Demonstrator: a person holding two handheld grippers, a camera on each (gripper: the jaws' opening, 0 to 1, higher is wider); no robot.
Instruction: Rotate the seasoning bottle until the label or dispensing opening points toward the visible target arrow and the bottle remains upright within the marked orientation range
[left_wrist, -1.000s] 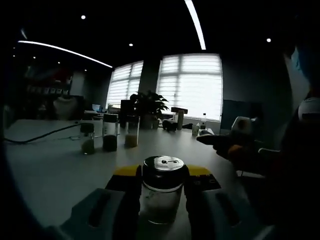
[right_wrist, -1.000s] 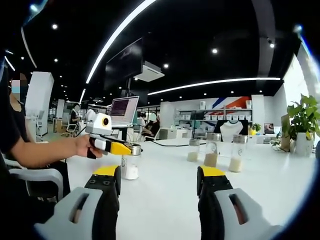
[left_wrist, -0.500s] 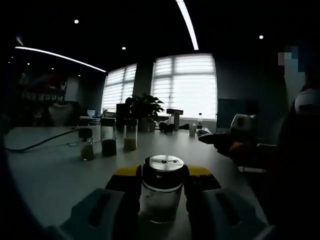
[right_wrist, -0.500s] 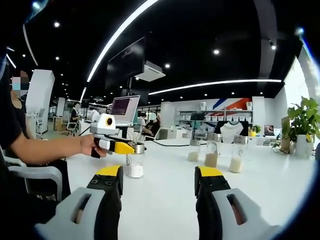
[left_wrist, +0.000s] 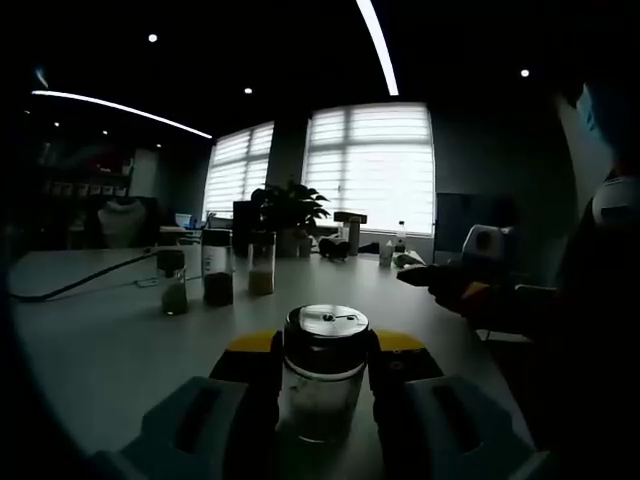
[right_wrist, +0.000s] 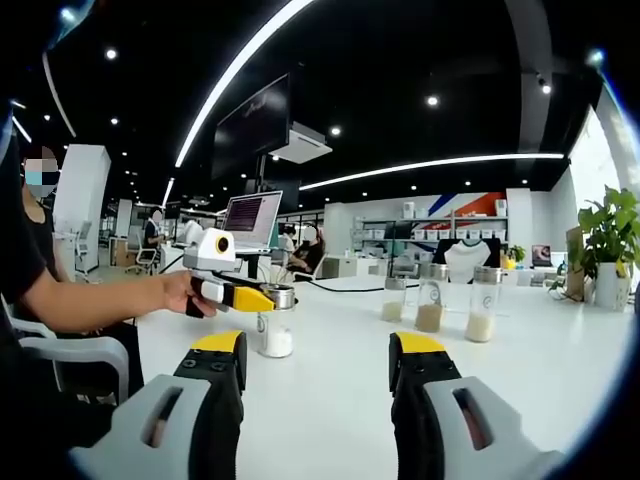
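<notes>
The left gripper (left_wrist: 322, 375) is holding the seasoning bottle (left_wrist: 323, 372) between its two yellow-tipped jaws, which are pressing on the glass from both sides. The bottle is standing upright on the white table (left_wrist: 100, 330), and its shiny lid is facing up with a small mark on top. In the right gripper view, the same bottle (right_wrist: 276, 322) is sitting near the left part of the table (right_wrist: 560, 370), with white powder in its bottom, and the left gripper (right_wrist: 262, 299) is being held by a person's hand (right_wrist: 185, 294) reaching in from the left. The right gripper (right_wrist: 315, 358) is hanging in the air with its jaws wide apart and nothing between them. Farther away on the table, three small jars (right_wrist: 433, 304) are standing in a row, well apart from the bottle. A leafy plant (right_wrist: 607, 245) is sitting at the far right. A laptop (right_wrist: 250, 216) is standing behind the bottle.
</notes>
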